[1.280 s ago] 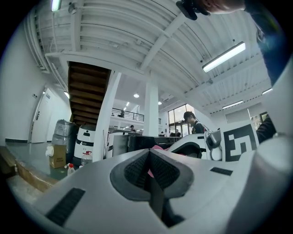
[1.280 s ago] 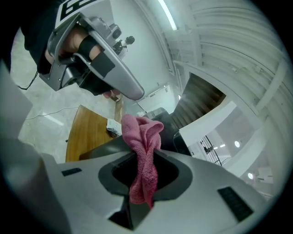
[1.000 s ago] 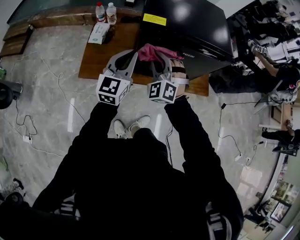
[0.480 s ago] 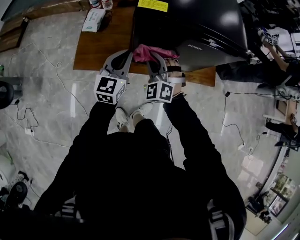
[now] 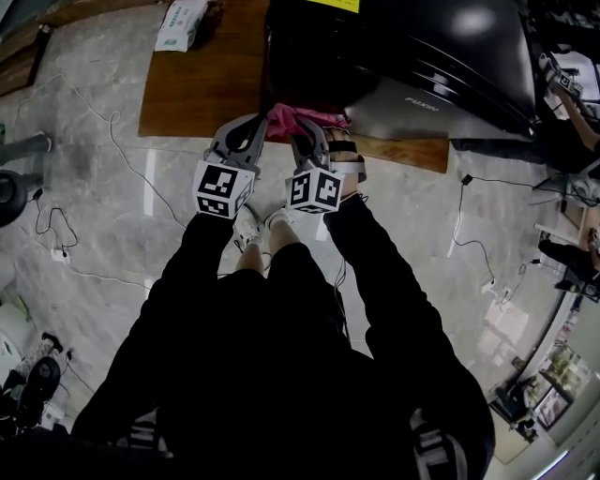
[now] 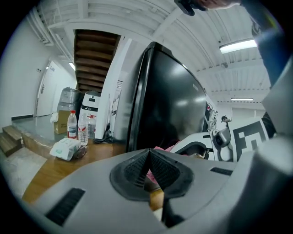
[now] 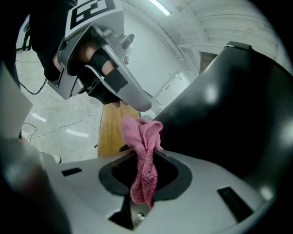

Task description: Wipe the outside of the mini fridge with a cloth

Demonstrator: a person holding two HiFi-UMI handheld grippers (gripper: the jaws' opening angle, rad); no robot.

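The black mini fridge (image 5: 394, 47) stands on a low wooden table (image 5: 202, 84). My right gripper (image 5: 305, 127) is shut on a pink cloth (image 5: 291, 117), which is bunched against the fridge's near left corner. In the right gripper view the cloth (image 7: 144, 151) hangs twisted between the jaws of this gripper (image 7: 143, 178), close to the glossy fridge wall (image 7: 238, 105). My left gripper (image 5: 253, 127) sits just left of it, shut on nothing. Its pads (image 6: 155, 169) meet in front of the fridge side (image 6: 169, 105), and a bit of the cloth (image 6: 165, 148) shows behind them.
A tissue pack (image 5: 180, 23) lies at the table's far left, with two water bottles (image 6: 75, 125) behind it. Cables (image 5: 56, 234) trail over the marble floor on the left. Wooden steps (image 6: 9, 141) rise at the far left. A seated person (image 5: 572, 141) and desks are at the right.
The head view has shifted, so the fridge and table sit higher in frame. Both grippers stay together at the fridge's near left corner, the cloth still held.
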